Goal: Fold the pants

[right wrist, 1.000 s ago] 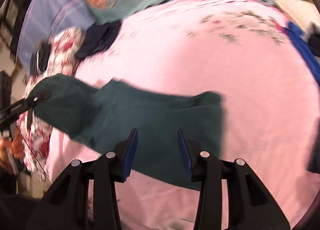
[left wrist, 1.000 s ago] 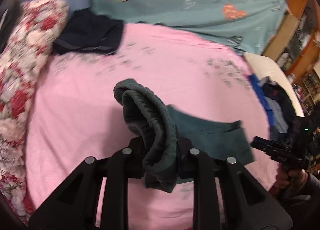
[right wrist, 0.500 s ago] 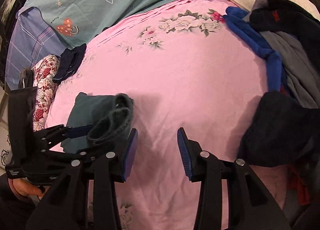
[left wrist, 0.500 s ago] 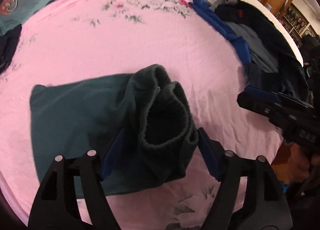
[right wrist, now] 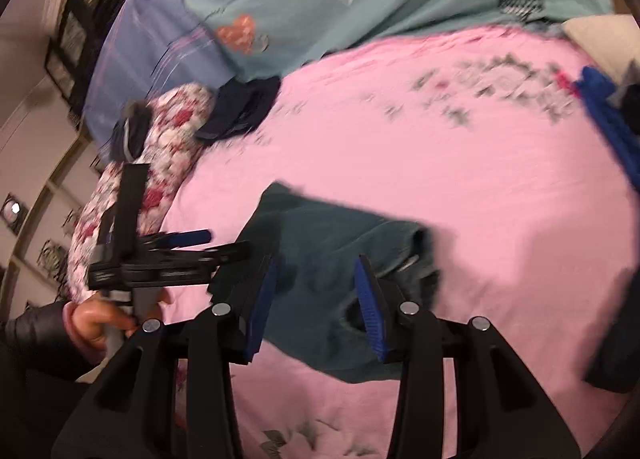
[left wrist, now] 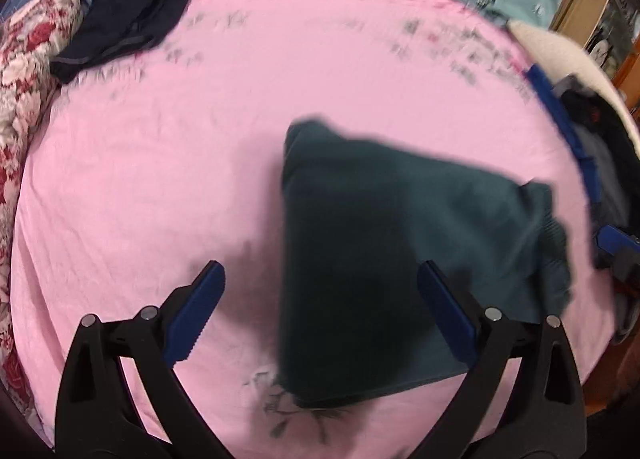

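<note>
Your left tool (left wrist: 320, 319) opening wide over the folded dark-green knit pants (left wrist: 400, 251) near the pink bed sheet's (left wrist: 180, 139) front edge, gripping nothing, your right tool (right wrist: 316, 299) part-open above them, empty.

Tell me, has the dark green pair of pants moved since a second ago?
Yes. The dark green pants dangled from the left gripper; now they lie folded flat on the pink bedsheet, free of its opening jaws.

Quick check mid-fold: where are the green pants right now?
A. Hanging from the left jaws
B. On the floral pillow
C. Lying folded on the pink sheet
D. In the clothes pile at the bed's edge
C: the green pants lie folded flat on the pink sheet, and the left gripper stands spread, its jaws opening, pinching no cloth.
</note>
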